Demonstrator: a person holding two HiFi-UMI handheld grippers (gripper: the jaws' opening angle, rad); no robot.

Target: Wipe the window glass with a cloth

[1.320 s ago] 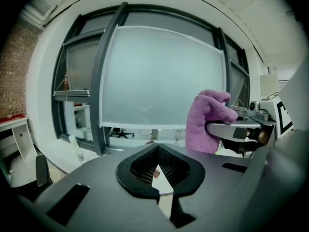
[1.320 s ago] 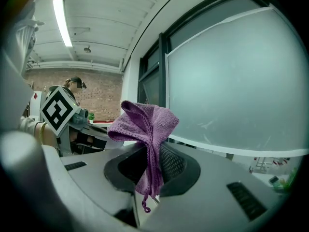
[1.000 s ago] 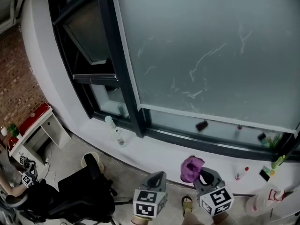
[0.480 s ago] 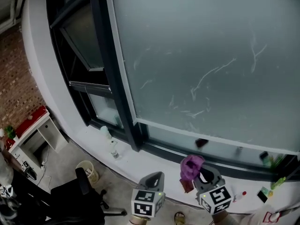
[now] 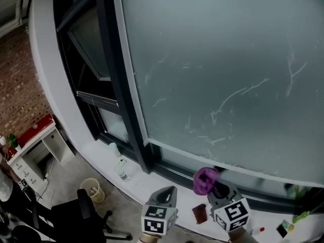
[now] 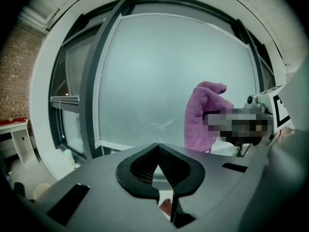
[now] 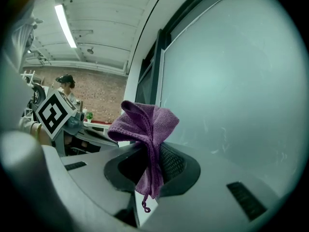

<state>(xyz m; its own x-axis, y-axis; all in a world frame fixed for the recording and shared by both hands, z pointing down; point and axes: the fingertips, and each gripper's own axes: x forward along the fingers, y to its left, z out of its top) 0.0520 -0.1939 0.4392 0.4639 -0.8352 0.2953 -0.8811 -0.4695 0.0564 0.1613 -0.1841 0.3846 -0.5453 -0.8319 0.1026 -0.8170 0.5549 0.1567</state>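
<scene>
A large frosted window pane (image 5: 228, 59) with white streaks (image 5: 225, 105) fills the head view. My right gripper (image 5: 215, 189) is shut on a purple cloth (image 5: 205, 180), bunched above its jaws, low in the view and short of the glass. The cloth (image 7: 145, 129) hangs between the jaws in the right gripper view, with the pane (image 7: 241, 81) close ahead. My left gripper (image 5: 169, 194) sits beside it on the left, jaws shut on nothing; its own view shows the cloth (image 6: 205, 115) and the glass (image 6: 164, 81).
A dark window frame post (image 5: 119, 85) and an open side sash (image 5: 86, 39) stand to the left. The white sill (image 5: 147, 184) holds a small bottle (image 5: 120, 168) and a brown object (image 5: 199, 213). Below left are a black chair (image 5: 81, 219), a bin (image 5: 92, 189) and a white desk (image 5: 35, 146).
The head view has tilted upward, so the pane fills more of the picture and the sill has slid lower. Both grippers stay low in the frame; the cloth remains held.
</scene>
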